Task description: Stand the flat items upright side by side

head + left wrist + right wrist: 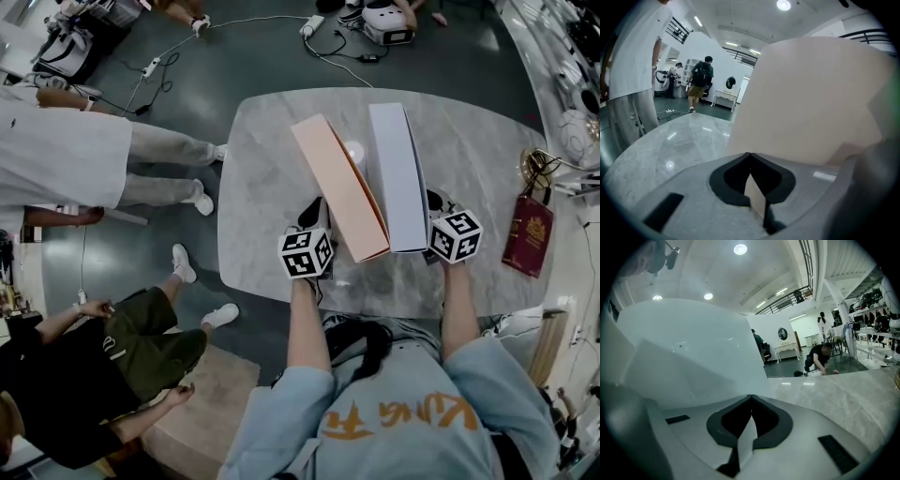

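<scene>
I have both grippers at the near edge of the counter (272, 206), each closed on a flat item. The left gripper (314, 225) is pressed together on a thin flap of the pink folder (339, 187). In the left gripper view that flap runs through the closed pads (761, 206) and the folder's broad side (820, 103) rises just behind the left gripper (751, 161). The right gripper (435, 208) pinches the white folder (397, 173) the same way. In the right gripper view a pale sheet sits between the closed pads (746, 441) of the right gripper (751, 401), with the folder's face (693, 348) to the left. From the head view both folders stand on their long edges in the middle of the counter, side by side. They are close together at my end and spread apart at the far end, the pink one angled to the left. A dark red booklet (528, 234) lies flat near the counter's right edge, well apart from them. Bystanders (66, 159) stand on the floor to the left.
</scene>
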The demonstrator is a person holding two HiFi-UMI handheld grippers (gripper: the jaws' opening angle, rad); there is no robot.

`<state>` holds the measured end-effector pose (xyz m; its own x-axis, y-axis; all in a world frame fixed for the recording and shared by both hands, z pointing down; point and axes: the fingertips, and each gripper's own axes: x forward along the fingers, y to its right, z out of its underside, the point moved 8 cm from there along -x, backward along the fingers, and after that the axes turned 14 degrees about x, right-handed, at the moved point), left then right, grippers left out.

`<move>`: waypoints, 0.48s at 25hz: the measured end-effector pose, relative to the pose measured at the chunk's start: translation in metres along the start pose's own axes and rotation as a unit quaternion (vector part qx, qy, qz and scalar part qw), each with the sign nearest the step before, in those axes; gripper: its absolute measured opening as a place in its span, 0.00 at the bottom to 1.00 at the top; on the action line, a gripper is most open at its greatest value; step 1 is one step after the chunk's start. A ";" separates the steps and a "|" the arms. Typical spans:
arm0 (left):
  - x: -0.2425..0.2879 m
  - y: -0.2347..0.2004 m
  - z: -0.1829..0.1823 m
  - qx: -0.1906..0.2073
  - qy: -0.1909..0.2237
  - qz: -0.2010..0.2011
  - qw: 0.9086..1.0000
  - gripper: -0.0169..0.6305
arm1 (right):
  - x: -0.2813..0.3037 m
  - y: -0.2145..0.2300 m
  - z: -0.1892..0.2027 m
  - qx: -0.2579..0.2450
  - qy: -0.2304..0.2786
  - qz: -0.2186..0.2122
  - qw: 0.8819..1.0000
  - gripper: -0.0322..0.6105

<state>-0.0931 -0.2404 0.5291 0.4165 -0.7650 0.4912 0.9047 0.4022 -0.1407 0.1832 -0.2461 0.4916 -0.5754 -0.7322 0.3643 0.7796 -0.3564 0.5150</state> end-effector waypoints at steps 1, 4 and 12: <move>0.003 0.000 0.000 0.007 -0.006 0.004 1.000 0.04 | 0.002 0.000 0.001 0.003 -0.002 0.001 1.000 0.05; 0.011 0.003 -0.001 0.018 -0.011 0.023 1.000 0.04 | 0.006 0.002 0.006 0.006 -0.012 0.008 1.000 0.05; 0.031 0.016 -0.004 0.053 -0.019 0.072 0.996 0.03 | 0.013 0.003 0.012 0.005 -0.025 0.007 1.000 0.04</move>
<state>-0.0653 -0.2601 0.5385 0.5363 -0.6760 0.5053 0.8201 0.5590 -0.1226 0.1749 -0.2501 0.5073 -0.5765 -0.7074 0.4089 0.7850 -0.3408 0.5173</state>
